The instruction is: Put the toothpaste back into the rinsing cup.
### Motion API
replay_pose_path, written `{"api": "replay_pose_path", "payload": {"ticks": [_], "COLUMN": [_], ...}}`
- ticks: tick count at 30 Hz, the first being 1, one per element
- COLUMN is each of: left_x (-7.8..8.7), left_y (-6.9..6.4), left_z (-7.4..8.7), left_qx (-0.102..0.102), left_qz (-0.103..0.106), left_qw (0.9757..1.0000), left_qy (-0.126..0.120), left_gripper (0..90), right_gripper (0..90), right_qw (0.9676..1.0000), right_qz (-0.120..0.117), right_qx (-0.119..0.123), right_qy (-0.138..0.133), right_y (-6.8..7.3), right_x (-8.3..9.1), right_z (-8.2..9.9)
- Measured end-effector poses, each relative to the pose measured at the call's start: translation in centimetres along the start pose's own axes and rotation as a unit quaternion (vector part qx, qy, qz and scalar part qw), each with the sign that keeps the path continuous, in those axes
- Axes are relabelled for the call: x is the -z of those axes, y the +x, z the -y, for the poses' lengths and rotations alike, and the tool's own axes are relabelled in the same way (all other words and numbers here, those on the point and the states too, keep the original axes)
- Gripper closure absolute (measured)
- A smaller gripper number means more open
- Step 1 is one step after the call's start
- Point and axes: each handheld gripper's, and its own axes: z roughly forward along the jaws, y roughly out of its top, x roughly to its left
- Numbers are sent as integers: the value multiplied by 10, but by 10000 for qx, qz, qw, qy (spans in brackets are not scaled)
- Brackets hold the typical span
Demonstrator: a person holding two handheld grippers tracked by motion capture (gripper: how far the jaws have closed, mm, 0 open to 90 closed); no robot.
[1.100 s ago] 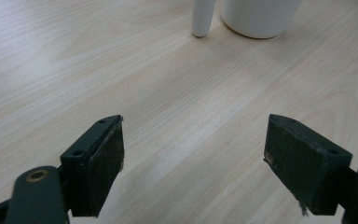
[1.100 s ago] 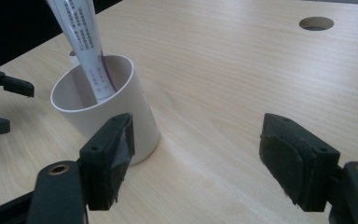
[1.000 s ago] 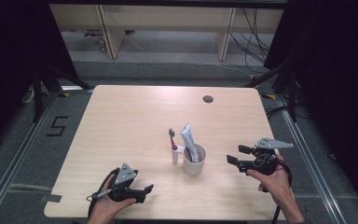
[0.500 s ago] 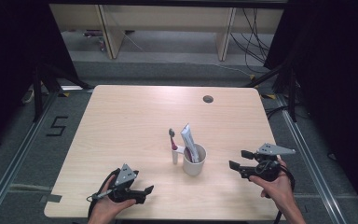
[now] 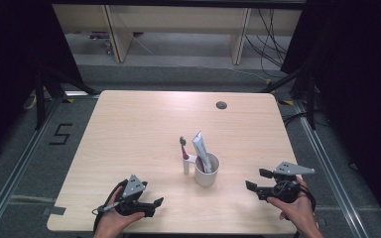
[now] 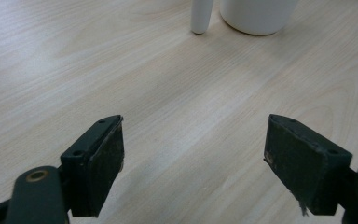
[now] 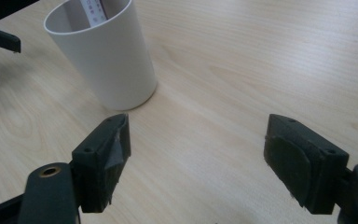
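White cup (image 5: 207, 171): upright near mid-front of wooden surface (image 5: 139, 129), holding a tube (image 5: 200, 150); toothbrush (image 5: 184, 154) just beside it; left tongs (image 5: 151, 206) released, empty, near front edge; right tongs (image 5: 254, 181) released, empty, right of cup, apart.

Left gripper (image 5: 155, 204) and right gripper (image 5: 256, 182) — both empty, jaws wide apart

L gripper (image 6: 193, 154) jaws wide apart over bare table (image 6: 177, 88), white cup (image 6: 257, 16) w/ toothbrush handle (image 6: 200, 16) beyond
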Motion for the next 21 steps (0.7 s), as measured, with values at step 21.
{"api": "replay_pose_path", "payload": {"ticks": [21], "left_x": [0], "left_y": [-1], "left_z": [1], "left_qx": [9], "left_qz": [43], "left_qw": [10000], "left_qy": [-25], "left_gripper": [184], "right_gripper": [162], "right_qw": [9999], "right_qz": [93], "right_qx": [56], "right_qy": [87], "right_y": [3], "right_x": [8], "right_z": [18]}}
